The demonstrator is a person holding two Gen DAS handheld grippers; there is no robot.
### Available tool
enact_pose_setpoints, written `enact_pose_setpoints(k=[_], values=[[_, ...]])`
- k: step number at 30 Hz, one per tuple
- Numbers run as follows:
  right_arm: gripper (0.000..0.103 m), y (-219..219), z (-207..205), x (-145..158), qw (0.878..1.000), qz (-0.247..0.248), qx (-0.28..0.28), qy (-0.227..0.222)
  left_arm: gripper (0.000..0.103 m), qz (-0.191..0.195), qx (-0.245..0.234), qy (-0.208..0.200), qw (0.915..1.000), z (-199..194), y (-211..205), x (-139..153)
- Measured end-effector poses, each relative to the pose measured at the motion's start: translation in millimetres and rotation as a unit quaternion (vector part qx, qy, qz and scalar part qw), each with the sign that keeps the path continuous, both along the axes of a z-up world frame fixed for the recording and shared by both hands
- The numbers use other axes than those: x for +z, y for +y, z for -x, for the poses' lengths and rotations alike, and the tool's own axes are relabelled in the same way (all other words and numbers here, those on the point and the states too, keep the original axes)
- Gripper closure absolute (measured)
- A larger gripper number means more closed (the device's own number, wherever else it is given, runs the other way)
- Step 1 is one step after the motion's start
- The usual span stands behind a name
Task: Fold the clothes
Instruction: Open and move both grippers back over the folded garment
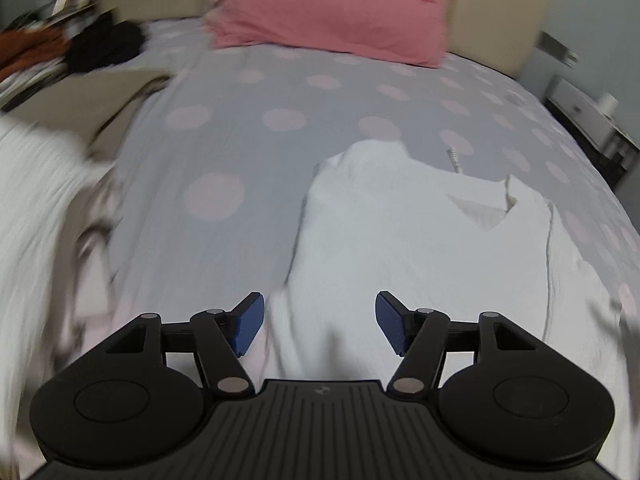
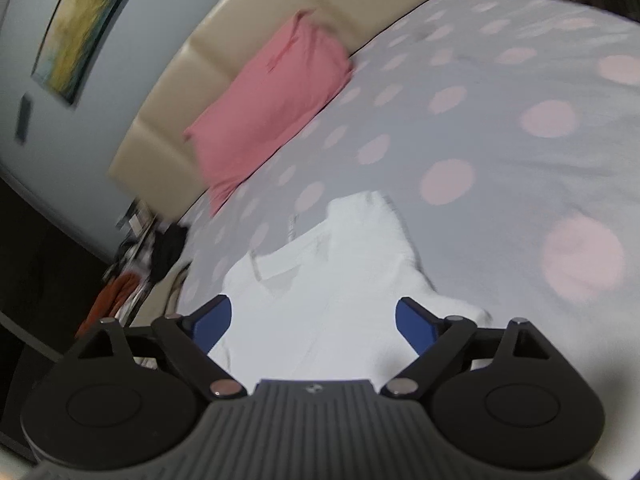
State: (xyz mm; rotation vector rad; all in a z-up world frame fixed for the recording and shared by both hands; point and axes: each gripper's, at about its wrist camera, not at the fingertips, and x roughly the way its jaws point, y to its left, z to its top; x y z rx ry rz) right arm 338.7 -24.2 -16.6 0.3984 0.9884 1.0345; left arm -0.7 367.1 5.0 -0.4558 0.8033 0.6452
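- I can't read any text, number or brand in either wrist view.
- The pink pillow (image 1: 332, 12) carries a short line of red stitching near its upper right corner, too blurred for me to make out.
- Each gripper body shows a small round emblem, illegible.

White cloth garment (image 1: 420, 248), matt ribbed plastic tongs (image 1: 319, 322)

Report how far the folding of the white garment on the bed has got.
Done: the white garment lies on the spotted bed cover with parts already folded in, collar showing. In hand: nothing; the left gripper and right gripper are both open above it. Left: further folds, and more white fabric at the left edge looks untouched.
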Motion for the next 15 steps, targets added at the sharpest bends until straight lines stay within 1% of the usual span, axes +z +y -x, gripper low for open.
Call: enact_pose_setpoints(k=[3,5,7,10,12,14,15], values=[[0.011,26.3,-32.8,-12.6,0.999,0.021,0.031,0.008,0.043,-0.032,-0.035,0.006,0.9989,-25.8,24.2,-11.8],[0.011,44.4,-56.8,-26.9,0.998,0.032,0.045,0.04,0.043,-0.027,-0.05,0.013,0.9983,-44.3,43.1,-21.7],[0.011,63.4,-77.1,-39.6,0.995,0.047,0.056,0.065,0.043,-0.008,-0.055,0.011,0.9984,-58.6,63.0,-31.9],[0.011,94.2,-99.3,-51.0,0.993,0.079,0.069,0.051,0.043,0.022,-0.064,0.015,0.9976,-77.2,84.4,-46.4],[0.011,112.3,-112.5,-58.3,0.991,0.082,0.084,0.062,0.043,0.04,-0.07,0.019,0.9966,-89.5,98.0,-55.9],[0.011,129.1,-121.7,-65.2,0.989,0.086,0.1,0.073,0.043,0.039,-0.082,0.041,0.9951,-100.6,103.8,-63.6],[0.011,137.2,-124.7,-67.9,0.988,0.09,0.106,0.072,0.043,0.048,-0.084,0.053,0.9939,-106.1,108.3,-68.1]])
